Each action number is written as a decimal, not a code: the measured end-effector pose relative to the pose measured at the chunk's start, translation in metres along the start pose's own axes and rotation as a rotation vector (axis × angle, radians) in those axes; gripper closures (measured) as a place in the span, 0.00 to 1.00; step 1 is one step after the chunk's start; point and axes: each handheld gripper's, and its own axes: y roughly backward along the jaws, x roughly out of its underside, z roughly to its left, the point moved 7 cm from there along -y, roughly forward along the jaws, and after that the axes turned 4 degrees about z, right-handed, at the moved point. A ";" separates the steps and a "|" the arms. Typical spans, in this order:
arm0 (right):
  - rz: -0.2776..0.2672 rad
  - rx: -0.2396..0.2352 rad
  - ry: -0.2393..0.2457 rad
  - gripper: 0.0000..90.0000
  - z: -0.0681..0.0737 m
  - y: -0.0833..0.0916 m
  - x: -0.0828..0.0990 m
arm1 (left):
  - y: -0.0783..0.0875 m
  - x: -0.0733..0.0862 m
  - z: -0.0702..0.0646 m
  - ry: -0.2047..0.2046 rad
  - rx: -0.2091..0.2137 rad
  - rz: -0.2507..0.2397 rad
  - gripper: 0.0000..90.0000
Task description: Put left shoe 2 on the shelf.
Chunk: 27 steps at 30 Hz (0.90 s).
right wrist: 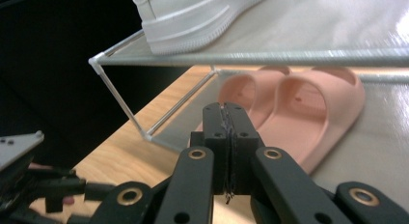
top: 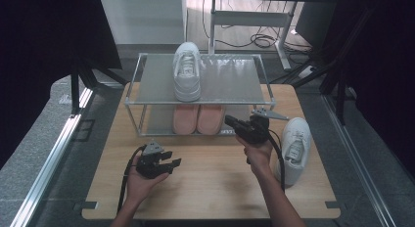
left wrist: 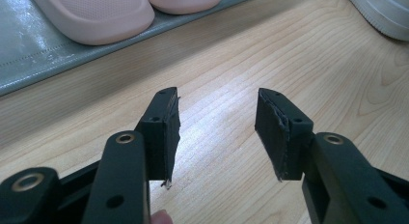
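Observation:
A two-shelf metal rack point(top: 134, 102) stands at the back of the wooden table. One white sneaker point(top: 186, 73) rests on its top shelf, and a pair of pink slippers point(top: 198, 118) lies on the lower shelf. A second white sneaker point(top: 295, 146) lies on the table at the right. My right gripper point(top: 230, 121) is shut with nothing in it, its tip just in front of the slippers point(right wrist: 299, 108) at the rack's lower shelf. My left gripper point(top: 173, 163) is held over the table at the front left, open and empty point(left wrist: 217, 132).
The wooden table point(top: 210, 188) ends a little past the rack on both sides, with dark floor and metal rails point(top: 54, 153) around it. Bare wood lies between the two hands. The right gripper's cable point(top: 280, 158) runs close along the loose sneaker.

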 end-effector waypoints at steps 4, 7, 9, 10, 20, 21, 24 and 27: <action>0.010 -0.015 -0.001 1.00 -0.002 0.011 0.013 | 0.000 0.000 -0.001 0.003 0.000 0.002 0.57; 0.021 -0.010 0.007 1.00 -0.003 0.019 0.022 | -0.001 0.000 -0.001 -0.002 0.002 0.005 0.57; 0.022 -0.004 0.013 1.00 -0.004 0.024 0.027 | -0.002 0.001 -0.002 -0.001 0.003 0.005 0.57; 0.022 -0.002 0.012 1.00 -0.004 0.026 0.030 | -0.002 0.001 -0.002 -0.003 0.002 0.006 0.57; 0.063 0.045 0.048 1.00 -0.013 0.041 0.054 | -0.001 0.001 0.000 0.006 -0.002 0.006 0.57; 0.064 0.048 0.045 1.00 -0.014 0.043 0.055 | -0.001 0.001 0.000 0.005 -0.002 0.006 0.57; 0.058 0.058 0.039 1.00 -0.018 0.048 0.059 | -0.001 0.001 -0.001 0.005 -0.002 0.006 0.57; 0.059 0.075 0.039 1.00 -0.023 0.054 0.062 | 0.000 0.001 0.000 0.005 -0.002 0.003 0.57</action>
